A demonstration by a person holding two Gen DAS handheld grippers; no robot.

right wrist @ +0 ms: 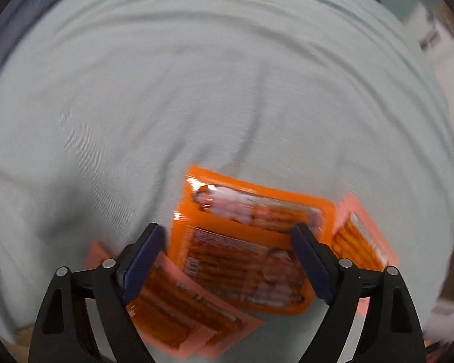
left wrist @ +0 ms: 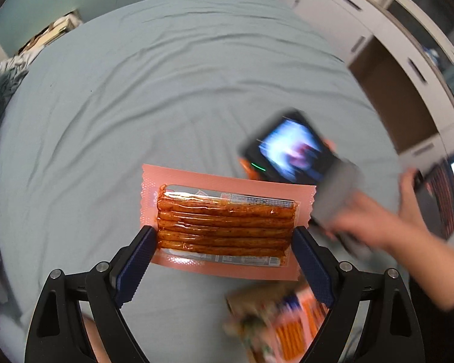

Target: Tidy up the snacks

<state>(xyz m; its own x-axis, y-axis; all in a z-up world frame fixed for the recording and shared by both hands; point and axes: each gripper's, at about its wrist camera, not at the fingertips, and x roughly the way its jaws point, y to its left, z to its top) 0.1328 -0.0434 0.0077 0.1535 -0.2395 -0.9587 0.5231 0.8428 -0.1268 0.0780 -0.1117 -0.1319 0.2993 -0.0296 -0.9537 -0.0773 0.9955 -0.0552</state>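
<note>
A: Left gripper [left wrist: 224, 236], fingers spread wide, holds nothing; the pale pink, flat plastic packet of red spicy sticks [left wrist: 224, 222] lies between them on the light blue bedsheet [left wrist: 166, 90].

B: Probably light, floppy, slick; pinch its sealed edge. Right gripper [right wrist: 227, 242], equally wide, empty, straddles 2 overlapping orange packets [right wrist: 242, 260].

The right gripper [right wrist: 227, 260] hangs spread wide over blurred, overlapping orange plastic snack packets [right wrist: 242, 260] on the pale-blue bedsheet [right wrist: 196, 75].

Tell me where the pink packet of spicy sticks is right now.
In the left wrist view, the pink packet lies flat on the light blue bedsheet, between the open fingers of the left gripper, left of the right gripper's device.
</note>
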